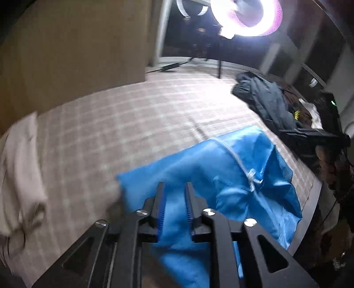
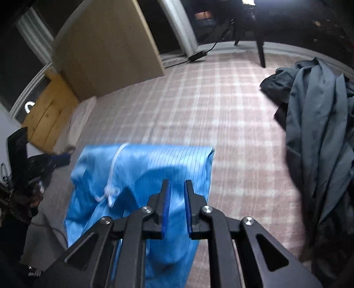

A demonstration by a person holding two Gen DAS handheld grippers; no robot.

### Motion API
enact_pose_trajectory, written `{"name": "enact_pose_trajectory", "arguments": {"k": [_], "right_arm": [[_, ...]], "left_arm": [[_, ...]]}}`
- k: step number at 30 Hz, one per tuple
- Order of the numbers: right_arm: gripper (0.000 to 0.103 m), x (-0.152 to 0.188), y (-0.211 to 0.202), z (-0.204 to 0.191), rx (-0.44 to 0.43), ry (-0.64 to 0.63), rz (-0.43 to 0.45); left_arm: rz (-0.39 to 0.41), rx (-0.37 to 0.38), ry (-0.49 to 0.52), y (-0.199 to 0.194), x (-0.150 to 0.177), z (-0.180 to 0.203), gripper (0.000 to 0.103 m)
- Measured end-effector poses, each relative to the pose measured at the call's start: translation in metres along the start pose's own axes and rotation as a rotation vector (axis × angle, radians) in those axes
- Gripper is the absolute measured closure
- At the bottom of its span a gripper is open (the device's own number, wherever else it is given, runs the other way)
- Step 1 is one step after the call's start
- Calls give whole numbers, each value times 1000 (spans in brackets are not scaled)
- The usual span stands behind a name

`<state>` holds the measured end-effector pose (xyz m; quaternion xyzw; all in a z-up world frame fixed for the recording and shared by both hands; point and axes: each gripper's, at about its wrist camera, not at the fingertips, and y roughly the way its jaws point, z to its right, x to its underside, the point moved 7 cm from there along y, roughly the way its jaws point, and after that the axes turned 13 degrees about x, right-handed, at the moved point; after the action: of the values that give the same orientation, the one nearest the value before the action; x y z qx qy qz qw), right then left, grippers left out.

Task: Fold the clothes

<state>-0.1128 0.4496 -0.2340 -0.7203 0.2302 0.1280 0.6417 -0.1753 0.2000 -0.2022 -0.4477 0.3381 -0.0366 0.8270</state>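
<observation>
A bright blue garment (image 1: 221, 168) with a white drawstring (image 1: 250, 175) lies half spread on the plaid-covered surface (image 1: 132, 115), its near part lifted off it. My left gripper (image 1: 174, 185) is shut on a bunched fold of it, and cloth fills the narrow gap between the pads and hangs below. In the right wrist view the same blue garment (image 2: 154, 159) shows thin stripes and its drawstring (image 2: 110, 188). My right gripper (image 2: 177, 182) is shut on its near right part, with fabric drooping under the fingers.
A dark grey heap of clothes (image 2: 316, 133) lies at the right of the plaid surface (image 2: 232, 110); the left wrist view shows this heap (image 1: 265, 97) too. A white garment (image 1: 20, 166) lies far left. A wooden panel (image 2: 106, 48) and a ring light (image 1: 247, 17) stand behind.
</observation>
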Motion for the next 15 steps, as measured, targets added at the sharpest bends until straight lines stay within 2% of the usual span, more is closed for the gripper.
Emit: {"name": "enact_pose_trajectory", "arguments": {"k": [2,4,5,8,10,12,15], "right_arm": [[91,-8,18,-8,-3,23,-7],[92,-3,44,-12,33,3,-45],[93,0,44,-13,57,-21,-56],[94,10,39,-16,130,-96,-87],[94,-6,16,-23,108,-103,-17],[94,-30,0,-41,60,-138,41],[94,-50,16,-76,-7,-231,19]], "left_arm": [[-49,2,-2,18,3,-10,86],[-140,-1,4,45,20,-17,86],[-156,4,11,47,24,-18,86],[-167,33,13,42,23,-15,90],[-97,78,20,28,-3,-4,90],[-65,116,71,23,-21,14,90],[-89,159,90,47,-38,31,88]]}}
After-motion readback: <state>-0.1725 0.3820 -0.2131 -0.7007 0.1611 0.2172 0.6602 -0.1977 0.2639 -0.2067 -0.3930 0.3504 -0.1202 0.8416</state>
